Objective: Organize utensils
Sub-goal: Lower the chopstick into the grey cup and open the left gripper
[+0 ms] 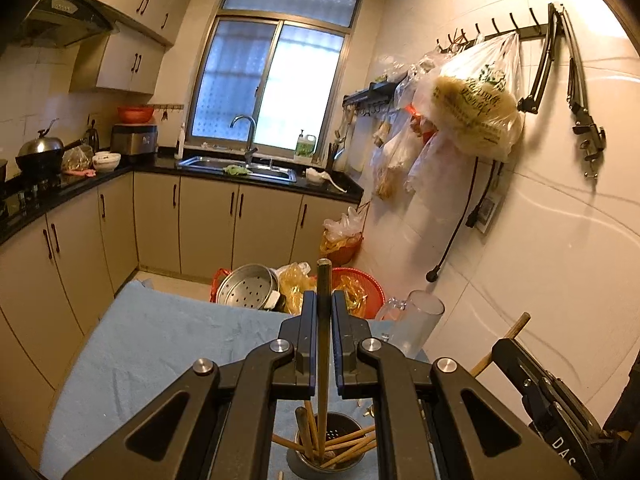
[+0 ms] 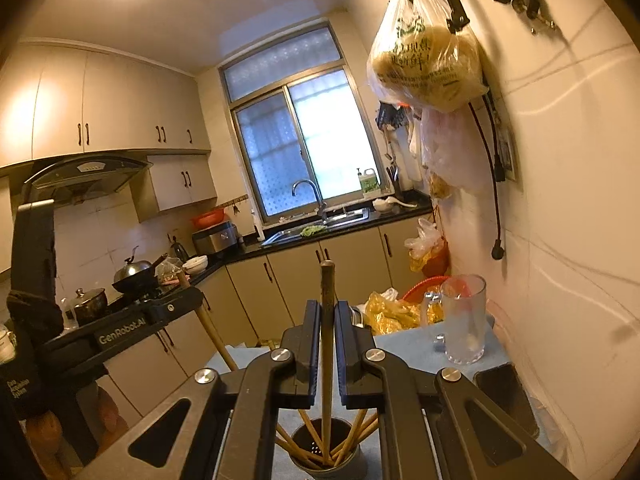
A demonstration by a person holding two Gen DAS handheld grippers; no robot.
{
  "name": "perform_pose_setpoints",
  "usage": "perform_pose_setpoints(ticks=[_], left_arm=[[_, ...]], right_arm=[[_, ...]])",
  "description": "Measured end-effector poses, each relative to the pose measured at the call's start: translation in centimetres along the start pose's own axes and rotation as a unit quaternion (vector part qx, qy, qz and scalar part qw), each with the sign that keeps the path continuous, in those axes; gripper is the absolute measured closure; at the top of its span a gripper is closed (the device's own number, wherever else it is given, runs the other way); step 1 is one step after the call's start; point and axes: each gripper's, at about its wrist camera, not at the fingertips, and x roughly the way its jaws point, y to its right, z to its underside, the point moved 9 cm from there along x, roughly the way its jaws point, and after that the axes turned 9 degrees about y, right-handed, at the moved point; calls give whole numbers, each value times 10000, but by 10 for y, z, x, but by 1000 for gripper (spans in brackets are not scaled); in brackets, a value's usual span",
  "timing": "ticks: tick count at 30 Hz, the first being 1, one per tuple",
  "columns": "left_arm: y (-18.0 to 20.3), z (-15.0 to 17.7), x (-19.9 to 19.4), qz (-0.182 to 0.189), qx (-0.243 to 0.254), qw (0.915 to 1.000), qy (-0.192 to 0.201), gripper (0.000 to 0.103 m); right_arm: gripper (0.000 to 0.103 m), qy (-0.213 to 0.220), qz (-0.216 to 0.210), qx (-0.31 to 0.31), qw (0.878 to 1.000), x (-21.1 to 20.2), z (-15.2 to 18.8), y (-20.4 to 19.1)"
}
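My left gripper point(image 1: 324, 300) is shut on an upright wooden chopstick point(image 1: 323, 344) whose lower end reaches into a metal utensil cup point(image 1: 332, 460) holding several chopsticks. My right gripper point(image 2: 327, 308) is shut on another upright chopstick point(image 2: 327, 344) standing over the same metal cup point(image 2: 326, 458) with several chopsticks fanned inside. The cup stands on a blue cloth-covered table point(image 1: 160, 344). The right gripper's body shows at the right of the left wrist view point(image 1: 552, 400); the left gripper's body shows at the left of the right wrist view point(image 2: 120, 332).
A clear glass mug point(image 2: 466, 320) stands on the blue cloth point(image 2: 408, 346) near the tiled wall. A dark phone point(image 2: 506, 396) lies to the right. Beyond the table are a steamer pot point(image 1: 246, 290), a red basket point(image 1: 360, 288) and plastic bags. Bags hang on the wall point(image 1: 472, 104).
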Motion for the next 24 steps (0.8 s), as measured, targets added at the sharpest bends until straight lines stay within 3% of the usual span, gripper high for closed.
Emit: perform_pose_setpoints(ticks=[11, 24], left_arm=[[-4, 32, 5, -4, 50, 9995, -309, 96], [-10, 63, 12, 3, -12, 9966, -828, 96]], right_arm=[[95, -162, 121, -97, 9997, 8, 30, 5], [94, -639, 201, 113, 9977, 17, 66, 22]])
